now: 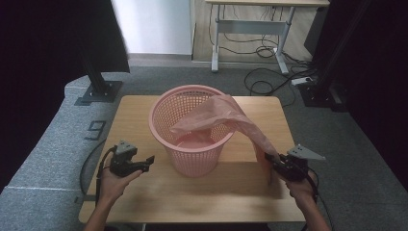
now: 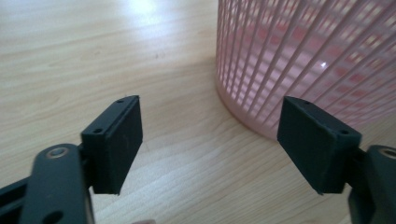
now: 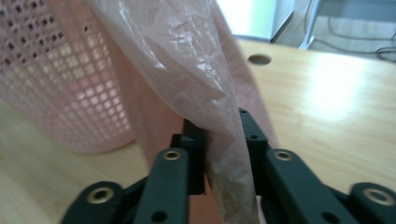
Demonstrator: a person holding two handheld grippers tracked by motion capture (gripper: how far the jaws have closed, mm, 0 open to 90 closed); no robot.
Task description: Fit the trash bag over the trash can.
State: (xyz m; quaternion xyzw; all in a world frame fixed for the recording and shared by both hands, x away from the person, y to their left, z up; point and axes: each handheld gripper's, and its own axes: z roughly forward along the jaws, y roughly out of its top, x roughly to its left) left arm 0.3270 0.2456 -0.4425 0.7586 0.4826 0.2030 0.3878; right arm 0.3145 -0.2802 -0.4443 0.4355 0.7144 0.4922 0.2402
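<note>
Your pink plastic bag (image 1: 226, 118) runs as one long band across the table: its far end drapes over the rim and into the pink mesh basket (image 1: 192, 130), and from there it slopes down and toward your right, ending at your right gripper (image 1: 275, 160). So its long axis lies on a diagonal, from the basket's mouth to the near right part of the wooden table (image 1: 202, 192).

In the right gripper view the bag (image 3: 201, 84) comes down from the top and narrows into a crumpled strip that passes straight between the two black jaws. The jaws are closed on that strip, pinching it, with the film bunched in the narrow gap and more of it trailing below them. The basket (image 3: 60, 84) stands just to the left of the bag there, resting on the table (image 3: 327, 102).

Your left gripper (image 1: 146, 162) is held low over the table on the basket's left, pointing at its base. In the left gripper view its jaws stand wide apart with nothing between them but bare table (image 2: 93, 60); the basket (image 2: 308, 56) wall rises just beyond the right jaw, probably not touching it, though the angle makes that hard to judge.
</note>
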